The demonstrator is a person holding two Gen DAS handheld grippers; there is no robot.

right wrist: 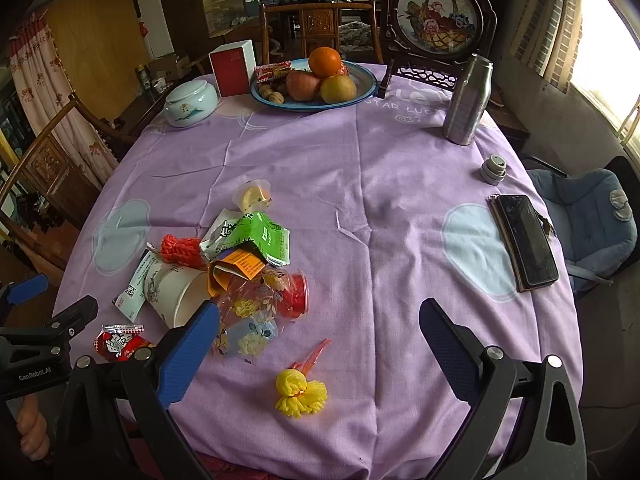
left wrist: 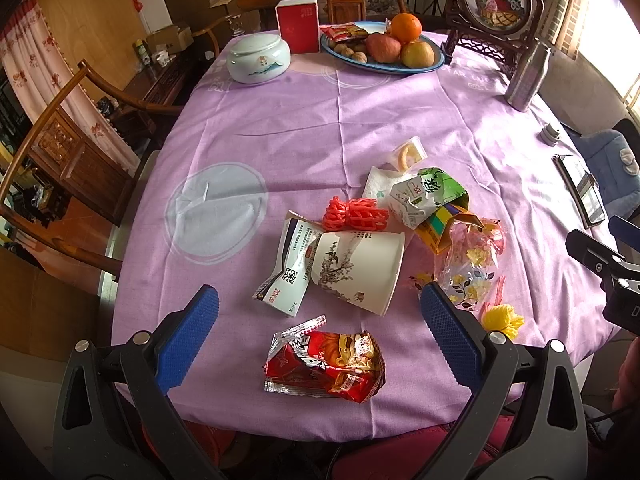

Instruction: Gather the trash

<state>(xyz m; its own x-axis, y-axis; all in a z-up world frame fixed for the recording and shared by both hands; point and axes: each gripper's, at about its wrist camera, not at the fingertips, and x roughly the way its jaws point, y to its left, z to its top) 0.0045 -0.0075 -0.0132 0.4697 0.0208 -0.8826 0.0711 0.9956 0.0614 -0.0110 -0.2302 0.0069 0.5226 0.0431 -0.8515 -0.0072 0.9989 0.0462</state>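
Note:
Trash lies in a heap on the purple tablecloth (left wrist: 304, 128). In the left wrist view my left gripper (left wrist: 320, 320) stands open above a red snack wrapper (left wrist: 326, 364), with a tipped paper cup (left wrist: 360, 268), a white printed packet (left wrist: 290, 266), red foam netting (left wrist: 354, 213), a green-and-white wrapper (left wrist: 426, 196) and a clear flowered bag (left wrist: 472, 264) just beyond. In the right wrist view my right gripper (right wrist: 320, 328) is open and holds nothing, over yellow foam netting (right wrist: 300, 392); the flowered bag (right wrist: 252, 320) and paper cup (right wrist: 176, 296) lie to its left.
A fruit plate (right wrist: 360, 92), red box (right wrist: 232, 68), white ceramic jar (right wrist: 190, 102) and framed screen (right wrist: 438, 20) stand at the far side. A metal bottle (right wrist: 466, 100), small cap (right wrist: 494, 168) and phone (right wrist: 526, 240) lie right. Wooden chairs (left wrist: 52, 148) ring the table.

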